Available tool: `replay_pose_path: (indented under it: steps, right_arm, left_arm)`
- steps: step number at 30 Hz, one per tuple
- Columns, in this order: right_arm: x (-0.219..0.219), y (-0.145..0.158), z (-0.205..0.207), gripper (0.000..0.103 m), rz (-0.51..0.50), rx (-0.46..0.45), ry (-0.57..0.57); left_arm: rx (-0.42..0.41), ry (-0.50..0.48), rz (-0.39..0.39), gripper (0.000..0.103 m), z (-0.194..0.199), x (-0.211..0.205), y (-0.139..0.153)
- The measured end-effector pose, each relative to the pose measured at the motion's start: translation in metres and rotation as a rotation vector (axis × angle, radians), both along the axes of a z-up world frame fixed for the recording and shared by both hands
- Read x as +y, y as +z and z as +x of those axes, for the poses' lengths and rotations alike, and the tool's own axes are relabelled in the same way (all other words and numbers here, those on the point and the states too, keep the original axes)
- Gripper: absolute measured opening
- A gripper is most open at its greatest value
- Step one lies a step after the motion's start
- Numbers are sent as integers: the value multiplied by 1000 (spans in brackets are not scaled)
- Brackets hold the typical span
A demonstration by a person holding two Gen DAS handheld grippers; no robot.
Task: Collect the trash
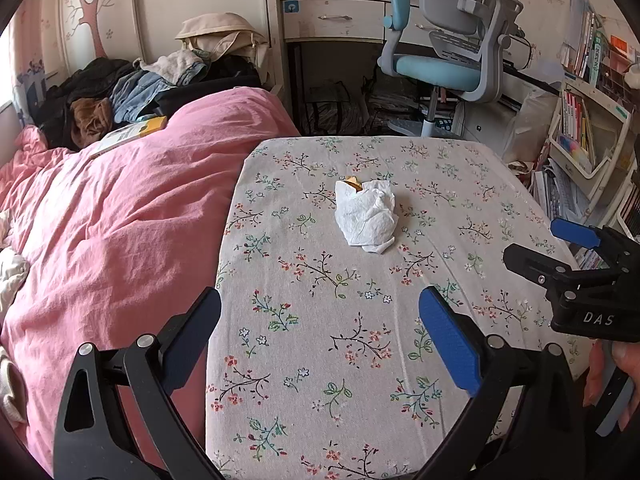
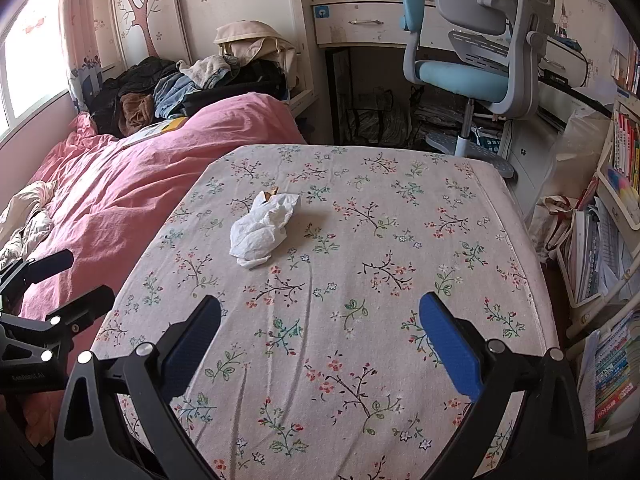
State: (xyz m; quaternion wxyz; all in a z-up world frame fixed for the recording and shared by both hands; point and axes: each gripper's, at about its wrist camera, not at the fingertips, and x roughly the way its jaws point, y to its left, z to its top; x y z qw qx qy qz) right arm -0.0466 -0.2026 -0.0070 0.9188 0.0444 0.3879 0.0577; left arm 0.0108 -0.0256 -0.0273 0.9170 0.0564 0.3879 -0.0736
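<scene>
A crumpled white tissue [image 1: 366,214] [image 2: 262,230] lies on the floral sheet [image 1: 340,320] [image 2: 340,280], with a small yellow-brown scrap [image 1: 354,182] [image 2: 270,194] poking out at its far end. My left gripper [image 1: 320,320] is open, low over the near part of the sheet, well short of the tissue. My right gripper [image 2: 320,324] is open too, nearer than the tissue and to its right. Each gripper shows in the other's view: the right gripper [image 1: 548,246] at the right edge, the left gripper [image 2: 76,280] at the left edge. Nothing is held.
A pink duvet [image 1: 120,220] [image 2: 120,184] covers the bed's left side, with a pile of clothes [image 1: 132,88] at the head. A blue-grey desk chair [image 1: 448,48] [image 2: 480,48] and a desk stand beyond the bed. Bookshelves [image 1: 580,132] [image 2: 616,240] crowd the right side.
</scene>
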Motion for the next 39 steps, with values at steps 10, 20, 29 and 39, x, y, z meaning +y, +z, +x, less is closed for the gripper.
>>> replay_pose_path:
  steps: [10,20,29,39]
  right_arm:
    - [1,-2,-2,95,-2,2,2]
    - [2,-2,-2,95,-4,3,4]
    - [2,-1,-2,95,-5,4,4]
    - [2,-1,-2,95,-5,4,6]
  left_arm:
    - [3,1,-1,96,0,0,0]
    - [4,2,-4,96,2,1,0]
    - [5,3,-5,96,2,2,0]
    - [5,4,-6,96,4,3,0]
